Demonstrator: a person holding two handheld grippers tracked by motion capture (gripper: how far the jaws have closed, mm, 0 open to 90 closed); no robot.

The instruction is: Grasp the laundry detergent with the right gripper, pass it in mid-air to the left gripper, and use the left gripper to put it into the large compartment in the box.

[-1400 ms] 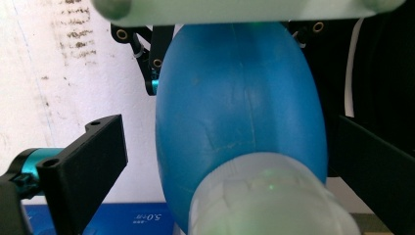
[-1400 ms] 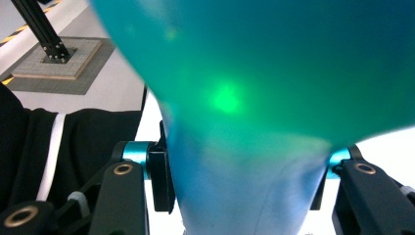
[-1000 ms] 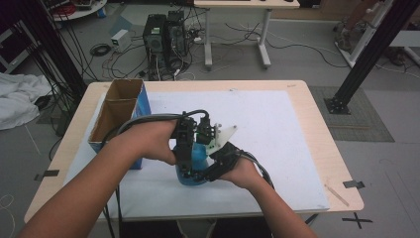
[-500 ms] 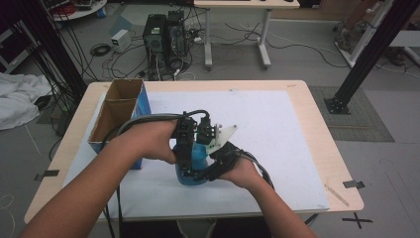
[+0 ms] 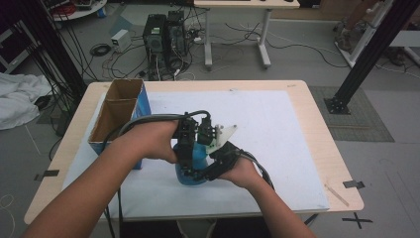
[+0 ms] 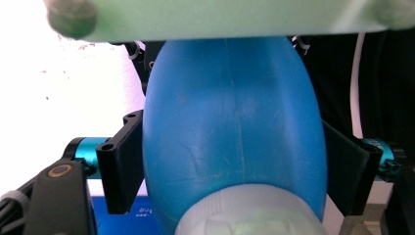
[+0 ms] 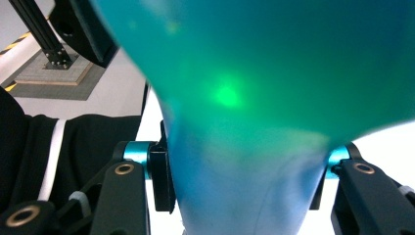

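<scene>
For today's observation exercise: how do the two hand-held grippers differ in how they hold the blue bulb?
The left hand-held gripper clamps the blue bulb across its wide body, jaws just closing in; the right hand-held gripper pinches its narrower neck. In the high view the left comes over the bulb, the right from lower beside it. Both press on the same bulb.

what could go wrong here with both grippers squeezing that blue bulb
The left gripper has just been closing on the blue bulb, its jaws pressing the bulb's wide, rounded sides; a soft, curved surface could squirt out of them. The right gripper clamps the narrower neck, so opposing pulls might twist or kink it. The open cardboard box stands close beside the left forearm and could get knocked.
</scene>
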